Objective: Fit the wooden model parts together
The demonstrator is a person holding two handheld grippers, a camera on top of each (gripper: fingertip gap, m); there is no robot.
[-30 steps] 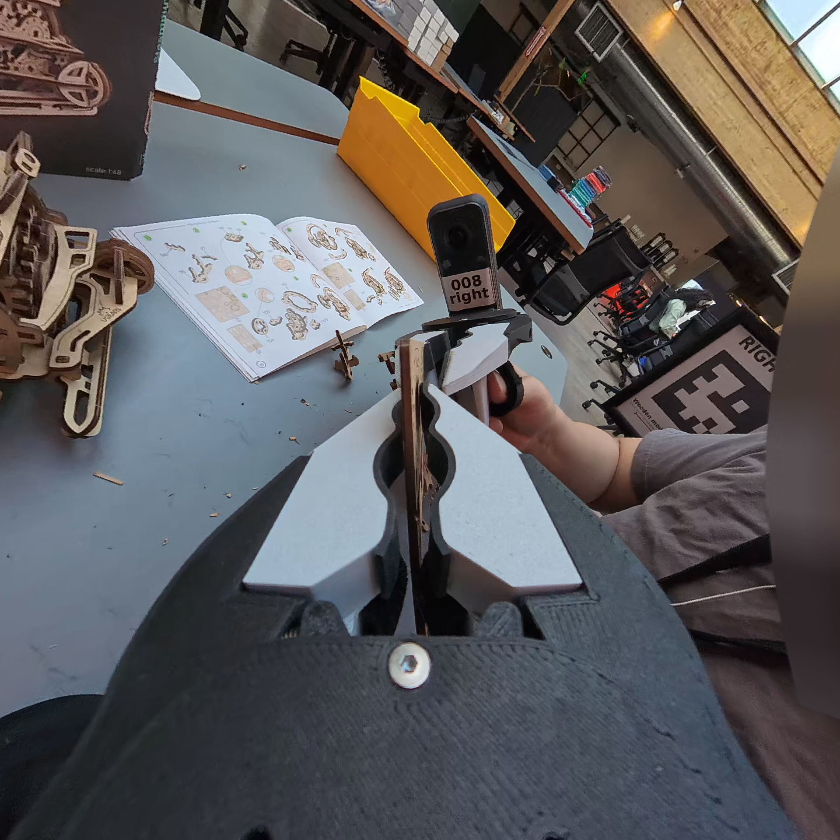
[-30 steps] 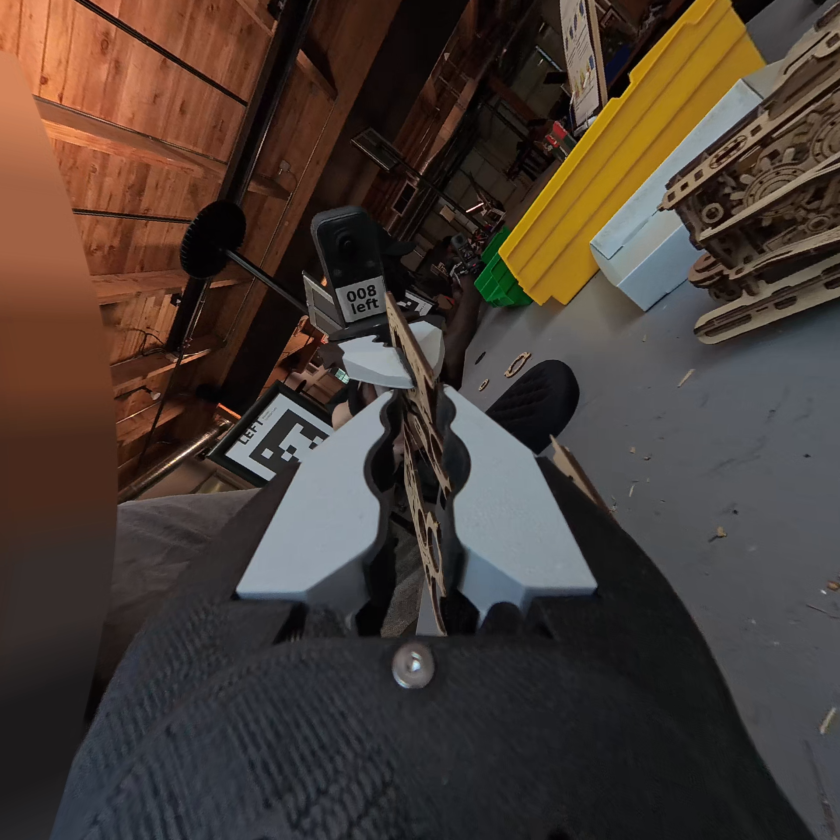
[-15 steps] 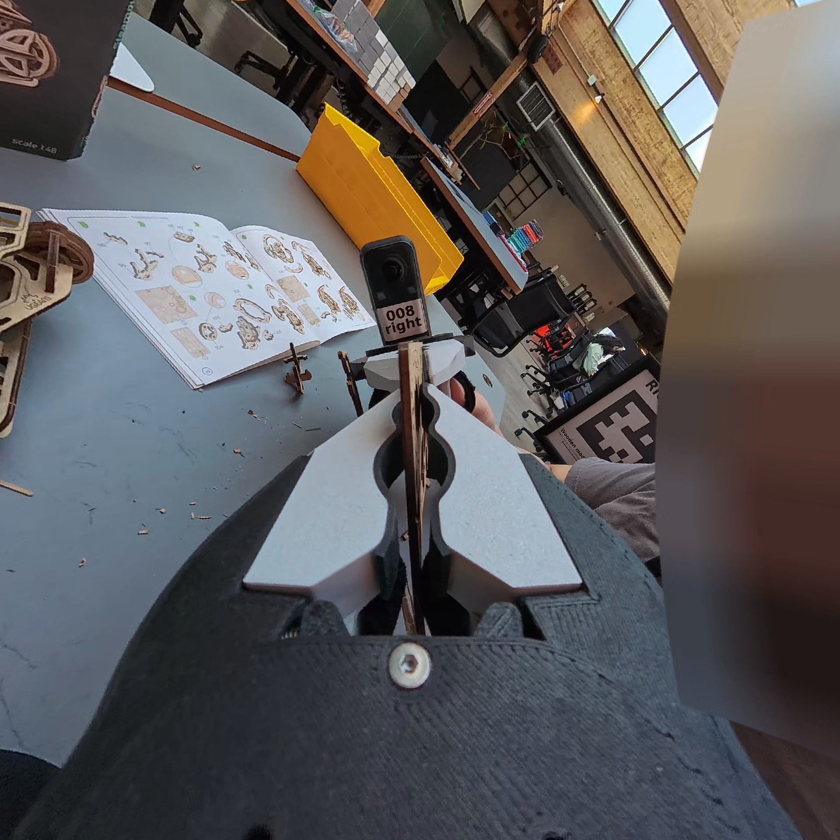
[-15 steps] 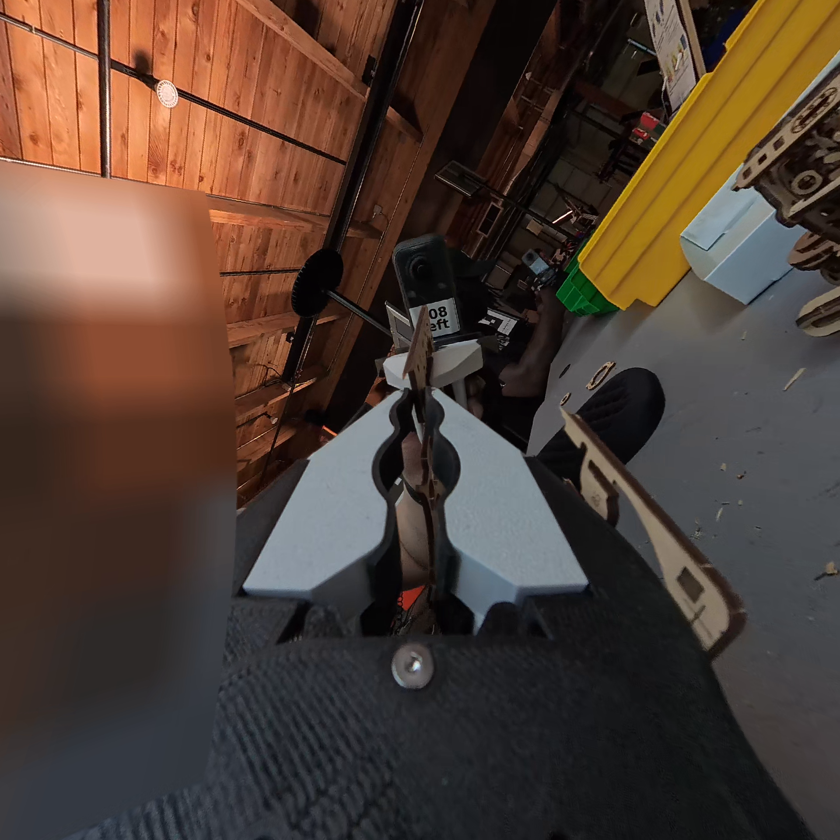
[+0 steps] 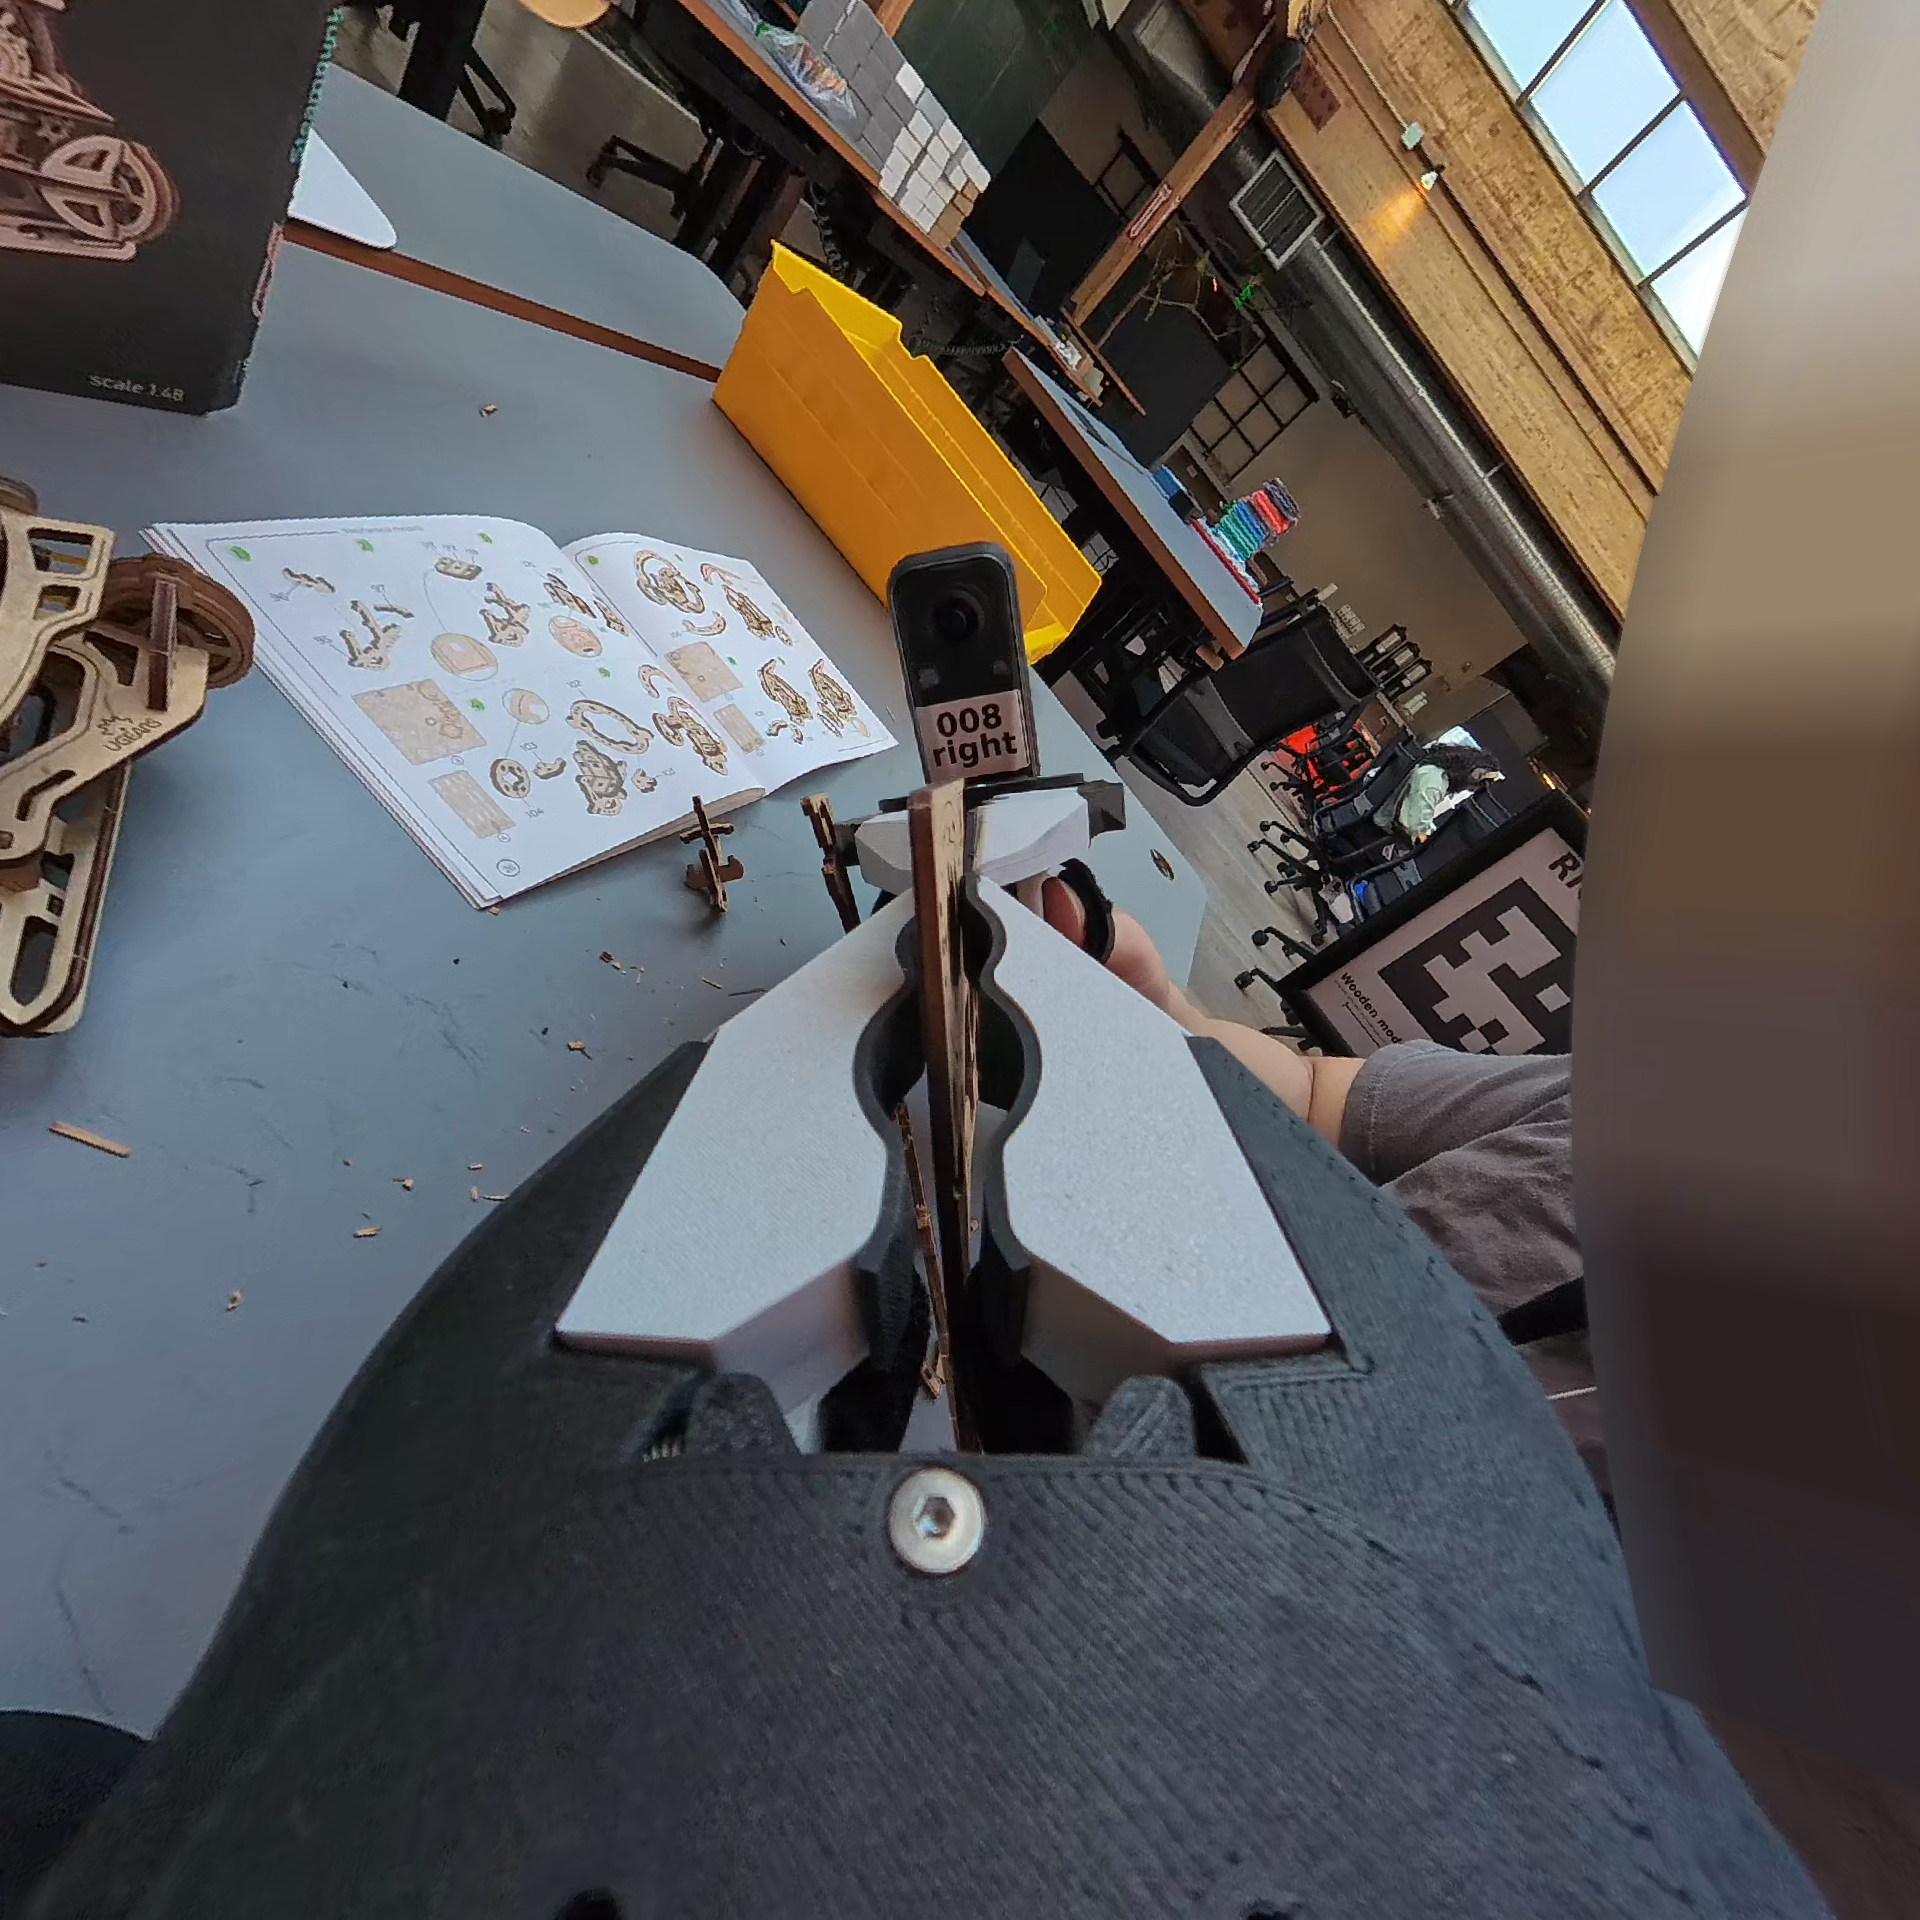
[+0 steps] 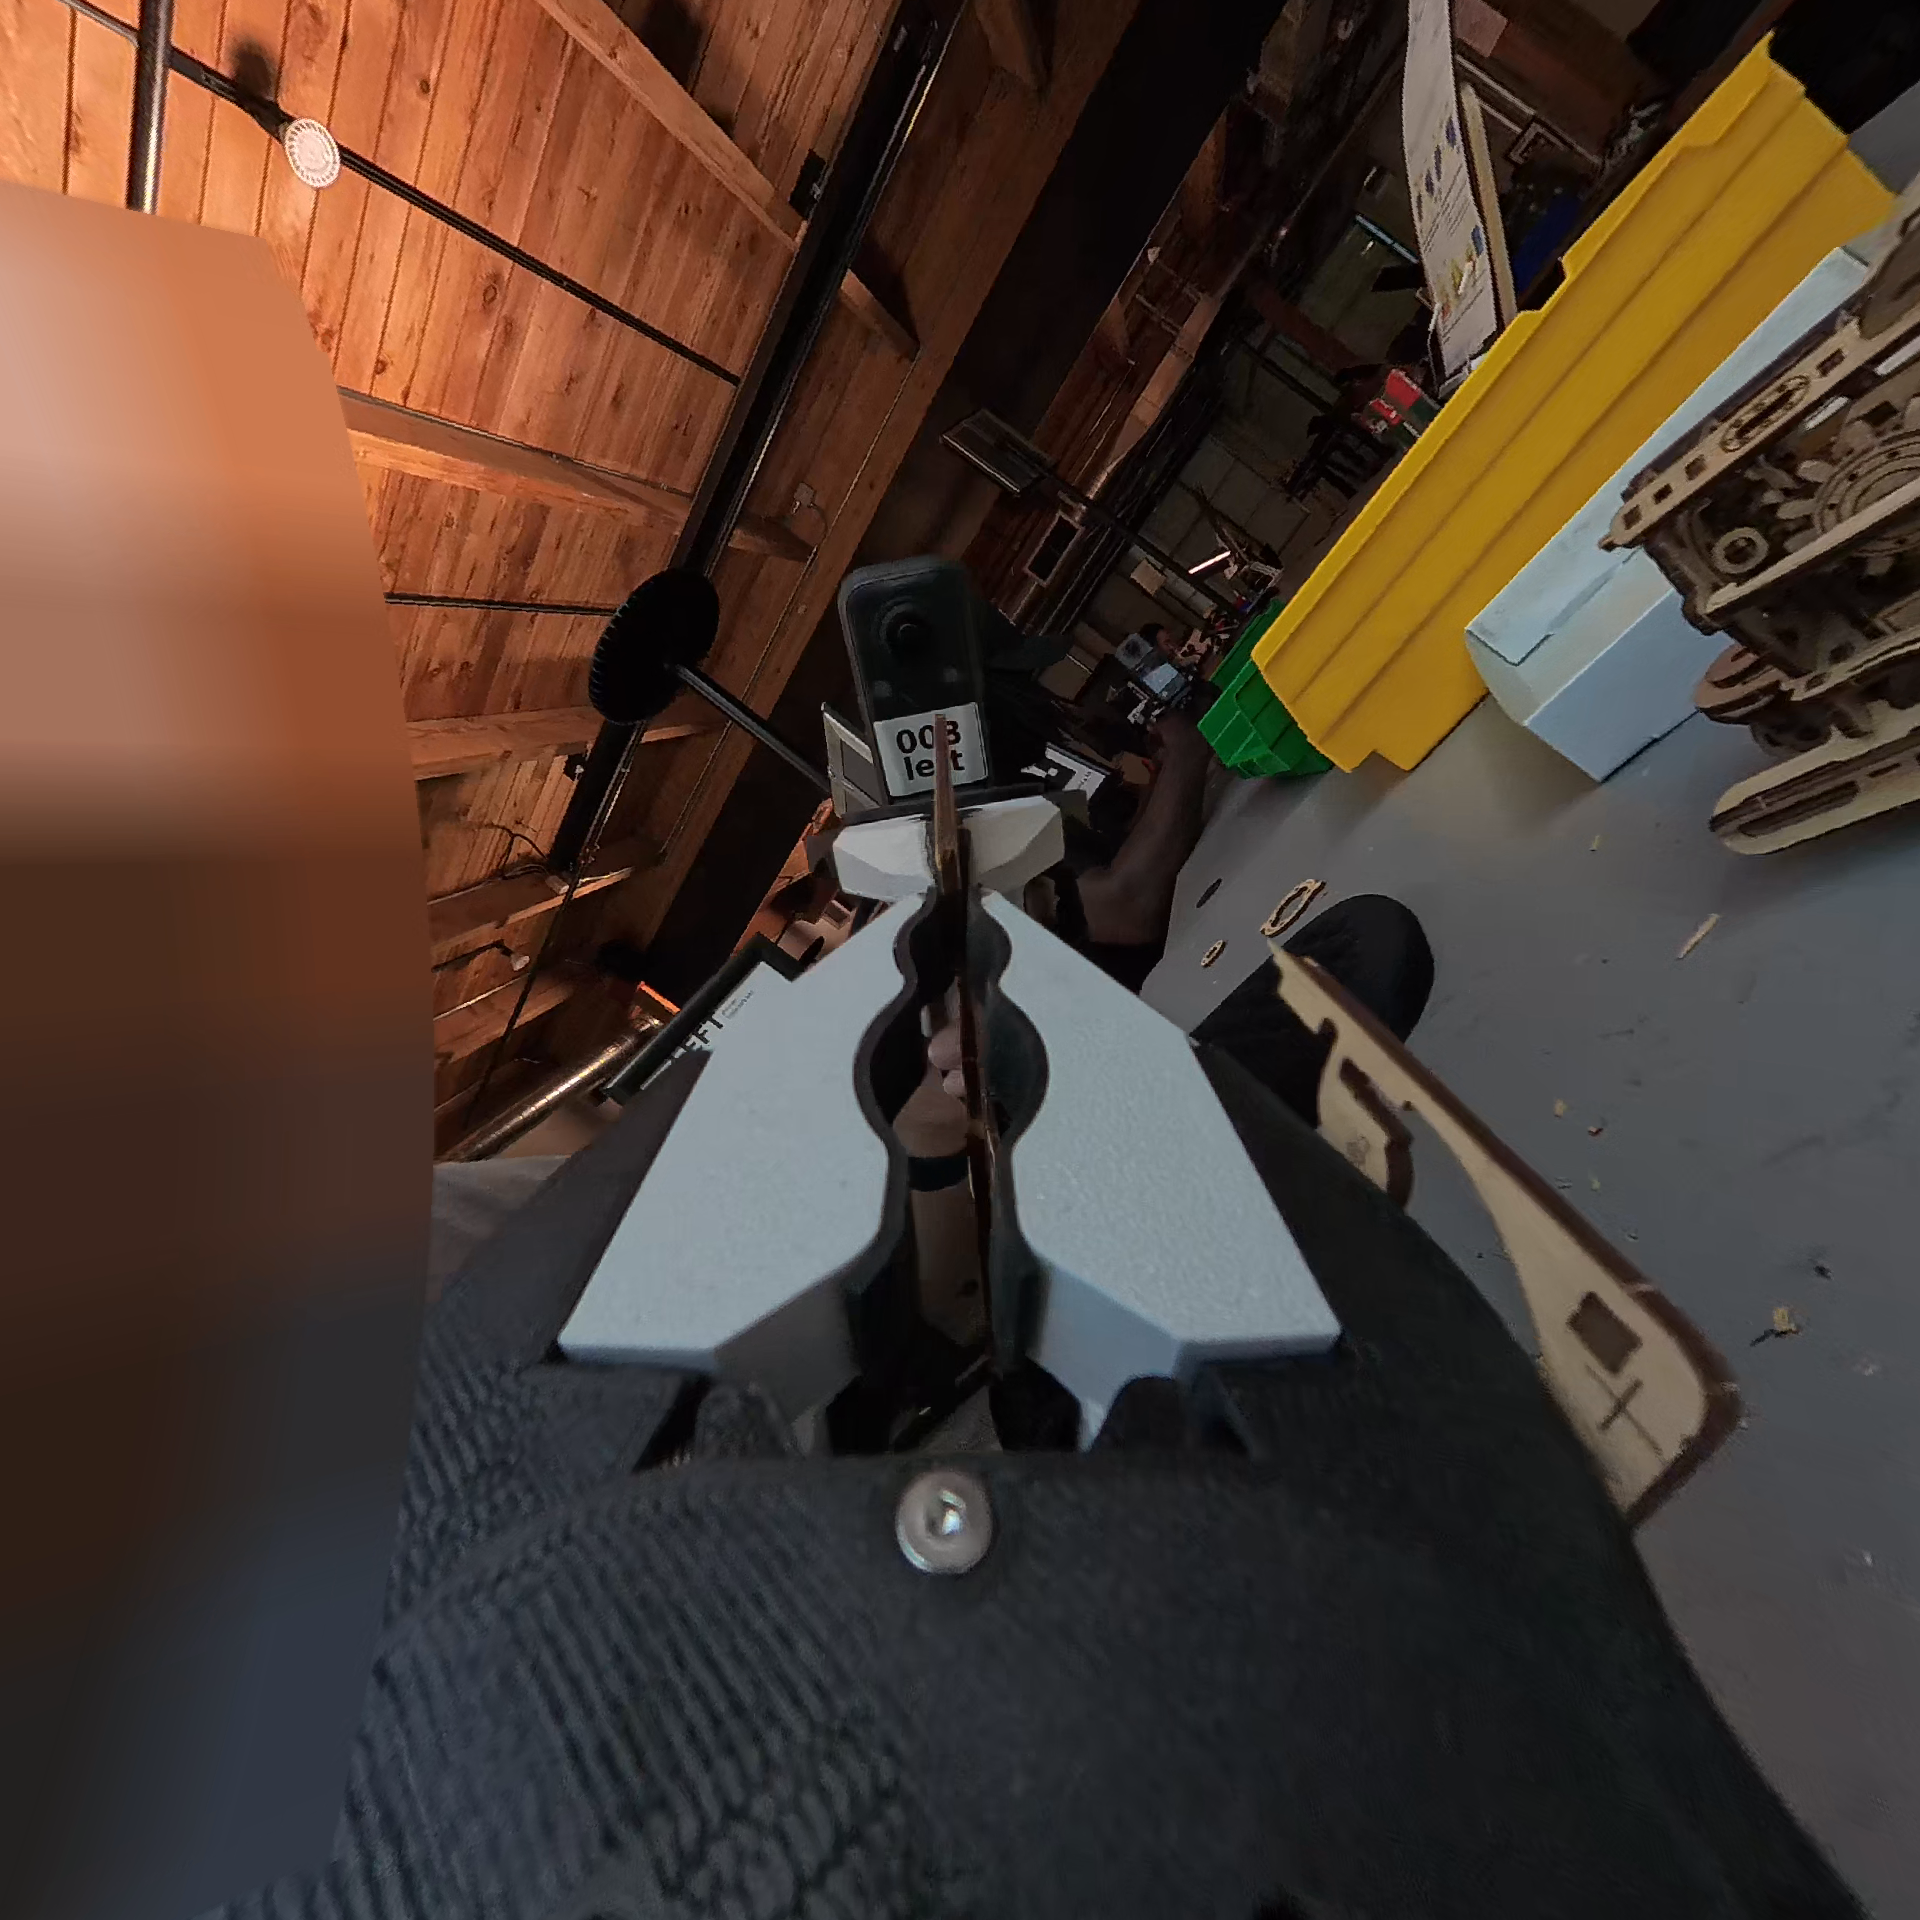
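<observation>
Since half a second ago the left wrist view has swung back, so the wooden model (image 5: 73,748) at 9 o'clock shows more of itself and the booklet (image 5: 499,686) sits nearer the middle; in the right wrist view the model (image 6: 1808,582) has come further in at 2 o'clock.

The wooden panel (image 5: 951,1039) is seen edge-on, held in the air above the table (image 5: 260,1039) and running straight up toward 12 o'clock. The left gripper (image 5: 948,914) is pressed together on it, its pale fingers (image 5: 790,1132) flat against both faces. From the far end the right gripper (image 5: 977,840) meets the same panel head-on, and in its own view (image 6: 951,914) its fingers (image 6: 1143,1174) are likewise closed tight on the thin dark edge (image 6: 966,1039). A lighter slotted wooden piece (image 6: 1496,1226) juts out at 4 o'clock beside the right gripper's body; whether it joins the held panel I cannot tell.

Beyond, at 11 o'clock in the left view, the booklet lies open, with two small upright wooden pieces (image 5: 710,852) just below its near edge. A yellow bin (image 5: 894,457) sits at 12 o'clock, a dark box (image 5: 125,187) at 10 o'clock. Wood chips (image 5: 582,1044) dot the grey table.
</observation>
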